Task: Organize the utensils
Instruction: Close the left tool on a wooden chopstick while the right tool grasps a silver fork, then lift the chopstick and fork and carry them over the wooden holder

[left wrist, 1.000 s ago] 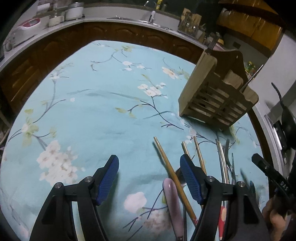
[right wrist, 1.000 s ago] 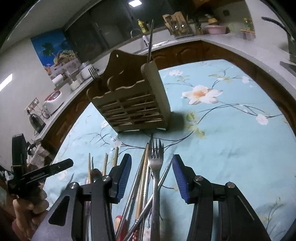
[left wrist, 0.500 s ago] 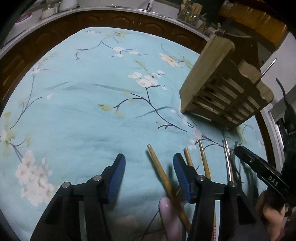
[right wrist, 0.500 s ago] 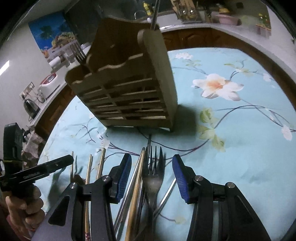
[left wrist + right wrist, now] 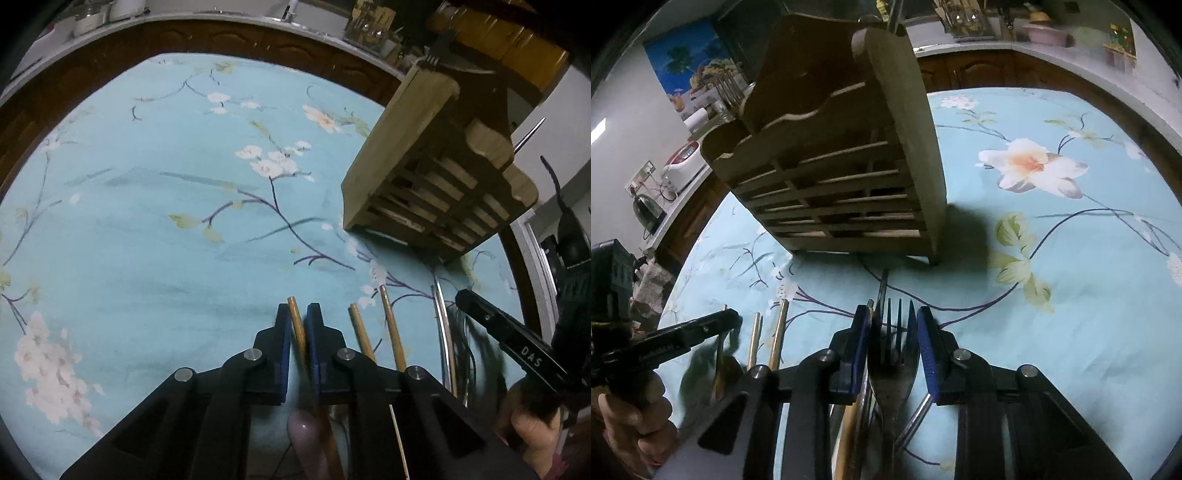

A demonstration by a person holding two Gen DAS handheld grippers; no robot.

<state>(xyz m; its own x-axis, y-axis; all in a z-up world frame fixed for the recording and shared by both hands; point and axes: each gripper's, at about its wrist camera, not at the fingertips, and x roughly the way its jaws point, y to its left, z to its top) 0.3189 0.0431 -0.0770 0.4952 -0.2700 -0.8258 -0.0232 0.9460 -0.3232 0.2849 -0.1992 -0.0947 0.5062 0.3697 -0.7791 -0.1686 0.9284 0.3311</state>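
Observation:
My left gripper (image 5: 298, 314) is shut on a wooden chopstick (image 5: 296, 325) that lies on the blue flowered tablecloth (image 5: 147, 229). Two more wooden chopsticks (image 5: 389, 325) and metal utensils (image 5: 441, 325) lie to its right. My right gripper (image 5: 892, 319) has closed onto a metal fork (image 5: 892, 354), tines pointing forward, with a chopstick and other metal utensils bunched between the jaws. A slatted wooden utensil holder (image 5: 842, 173) stands just beyond; it also shows in the left wrist view (image 5: 436, 184), with a utensil standing in it.
A pink-handled utensil (image 5: 306, 443) lies under my left gripper. The other gripper shows at the right edge of the left view (image 5: 517, 347) and at the left of the right view (image 5: 665, 343). Wooden cabinets and a countertop ring the table.
Both grippers moved forward and down toward the holder. The left jaws closed from wide open onto the chopstick. The right jaws narrowed around the fork.

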